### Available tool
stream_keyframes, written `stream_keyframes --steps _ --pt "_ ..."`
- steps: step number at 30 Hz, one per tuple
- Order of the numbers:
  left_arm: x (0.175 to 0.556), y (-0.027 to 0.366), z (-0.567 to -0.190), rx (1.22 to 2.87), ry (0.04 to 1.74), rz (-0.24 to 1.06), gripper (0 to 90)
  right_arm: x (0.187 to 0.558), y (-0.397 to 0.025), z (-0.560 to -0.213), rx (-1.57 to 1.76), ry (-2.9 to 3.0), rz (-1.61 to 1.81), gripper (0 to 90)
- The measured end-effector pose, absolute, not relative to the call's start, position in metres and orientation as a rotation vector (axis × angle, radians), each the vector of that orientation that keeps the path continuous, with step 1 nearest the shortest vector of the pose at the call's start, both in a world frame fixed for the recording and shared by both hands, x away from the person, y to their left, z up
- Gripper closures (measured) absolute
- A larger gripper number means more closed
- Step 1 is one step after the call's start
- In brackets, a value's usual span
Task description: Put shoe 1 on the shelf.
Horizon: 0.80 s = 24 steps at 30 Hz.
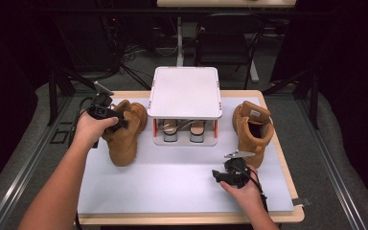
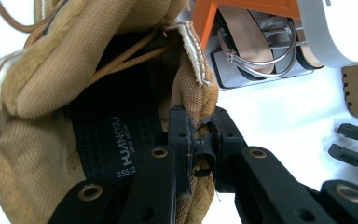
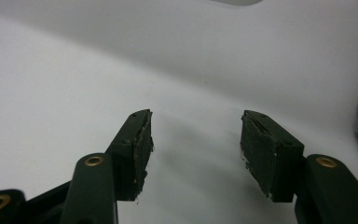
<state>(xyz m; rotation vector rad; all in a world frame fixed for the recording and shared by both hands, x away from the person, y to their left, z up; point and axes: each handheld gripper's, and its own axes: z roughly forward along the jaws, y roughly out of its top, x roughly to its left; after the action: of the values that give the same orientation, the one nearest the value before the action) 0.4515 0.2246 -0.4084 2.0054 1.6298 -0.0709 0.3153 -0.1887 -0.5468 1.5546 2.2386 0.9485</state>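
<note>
Two tan boots stand on the white mat. The left boot is left of the shelf, and my left gripper is shut on its collar. In the left gripper view my left gripper pinches the padded rim of the left boot, whose dark lining and laces show. The right boot stands right of the shelf, untouched. My right gripper hovers open over the mat, in front of and left of that boot. My right gripper holds nothing between its jaws.
A white two-level shoe rack with orange posts stands at the back middle; a pair of sandals sits on its lower level. The mat lies on a wooden table. A dark chair stands behind.
</note>
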Motion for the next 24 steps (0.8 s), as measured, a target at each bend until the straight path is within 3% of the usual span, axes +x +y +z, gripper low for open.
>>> stream_keyframes --steps 16,24 --pt "0.450 0.208 -0.420 2.066 1.617 -0.112 76.5 0.317 -0.189 -0.547 1.570 2.257 0.906 42.6" --pt "0.446 0.205 -0.420 2.091 1.606 -0.093 64.3 0.320 -0.187 -0.540 1.584 2.294 0.886 43.5"
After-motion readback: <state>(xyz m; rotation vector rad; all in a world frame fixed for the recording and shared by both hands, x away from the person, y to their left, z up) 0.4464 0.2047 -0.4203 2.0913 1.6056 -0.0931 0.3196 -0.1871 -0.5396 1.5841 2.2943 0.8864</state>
